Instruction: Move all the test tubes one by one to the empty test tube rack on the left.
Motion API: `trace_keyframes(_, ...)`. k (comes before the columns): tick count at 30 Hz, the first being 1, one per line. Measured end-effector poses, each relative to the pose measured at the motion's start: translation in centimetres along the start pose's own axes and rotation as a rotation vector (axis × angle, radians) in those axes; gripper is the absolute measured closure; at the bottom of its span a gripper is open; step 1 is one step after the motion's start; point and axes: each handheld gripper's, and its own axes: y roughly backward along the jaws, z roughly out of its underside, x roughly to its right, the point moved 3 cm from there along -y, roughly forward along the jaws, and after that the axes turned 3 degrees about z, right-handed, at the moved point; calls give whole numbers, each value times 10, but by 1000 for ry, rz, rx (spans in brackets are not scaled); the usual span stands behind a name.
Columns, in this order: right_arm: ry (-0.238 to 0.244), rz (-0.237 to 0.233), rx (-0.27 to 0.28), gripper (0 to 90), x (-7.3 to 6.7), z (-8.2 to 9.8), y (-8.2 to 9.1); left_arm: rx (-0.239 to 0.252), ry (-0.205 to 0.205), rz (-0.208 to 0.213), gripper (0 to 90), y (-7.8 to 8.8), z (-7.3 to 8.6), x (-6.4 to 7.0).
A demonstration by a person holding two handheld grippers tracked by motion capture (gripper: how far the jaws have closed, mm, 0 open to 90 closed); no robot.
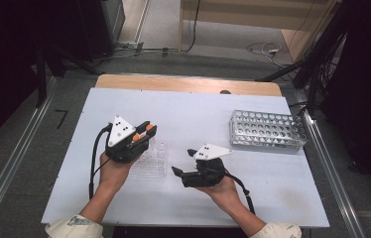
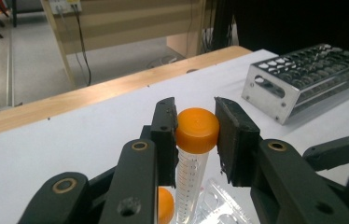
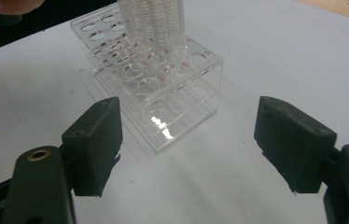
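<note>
Grey floor [image 1: 163, 20] is running beyond the white surface [image 1: 198, 114]; cables [image 1: 265, 48] are lying beside pale wooden furniture [image 1: 253, 12].

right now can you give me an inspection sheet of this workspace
surface: white table top, wooden strip along the far edge
job's things: orange-capped tube held over the clear rack; a second orange cap shows below
clutter: metal rack at far right, looks empty
grippers: left gripper shut on the tube's cap; right gripper open, facing the clear rack, holding nothing
cables: one black cable trails from the left gripper, another from the right; loose cables on the floor beyond
surroundings: grey floor, metal rails at both sides, wooden furniture behind
</note>
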Motion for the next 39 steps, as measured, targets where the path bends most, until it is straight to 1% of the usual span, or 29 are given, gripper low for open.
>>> trace_keyframes(3,2,2,-2,220,0,0,0,-34,-5,-3,706,-5,6,1)
trace_keyframes(6,1,2,-4,220,0,0,0,-93,-15,-11,705,-12,12,2)
trace_keyframes(8,-1,2,-6,220,-1,1,0,-121,-16,-14,704,-15,16,2)
trace_keyframes(10,1,3,-6,220,0,1,0,-137,-18,-18,703,-16,18,2)
trace_keyframes(17,2,6,-6,220,0,1,0,-133,-22,-16,684,-15,18,2)
trace_keyframes(19,-1,6,-8,220,0,1,0,-130,-28,-22,622,-15,18,3)
trace_keyframes(20,0,7,-8,220,0,1,0,-128,-28,-23,618,-15,18,4)
trace_keyframes(23,-6,11,-5,216,1,1,0,-115,-24,-13,575,-13,17,4)
trace_keyframes(27,-9,22,-3,208,5,1,1,-99,-11,1,469,-8,15,7)
trace_keyframes(28,-18,27,-5,206,6,1,1,-96,-11,3,453,-7,15,7)
trace_keyframes(30,-18,35,-1,204,10,2,3,-92,5,9,395,-4,14,8)
trace_keyframes(32,-30,46,2,203,14,2,4,-85,20,22,360,-1,13,8)
trace_keyframes(35,-45,68,8,200,22,3,9,-79,56,35,285,4,13,8)
trace_keyframes(37,-59,86,17,199,30,4,13,-80,71,30,242,7,13,6)
trace_keyframes(39,-71,115,24,195,38,5,18,-77,82,26,221,10,15,4)
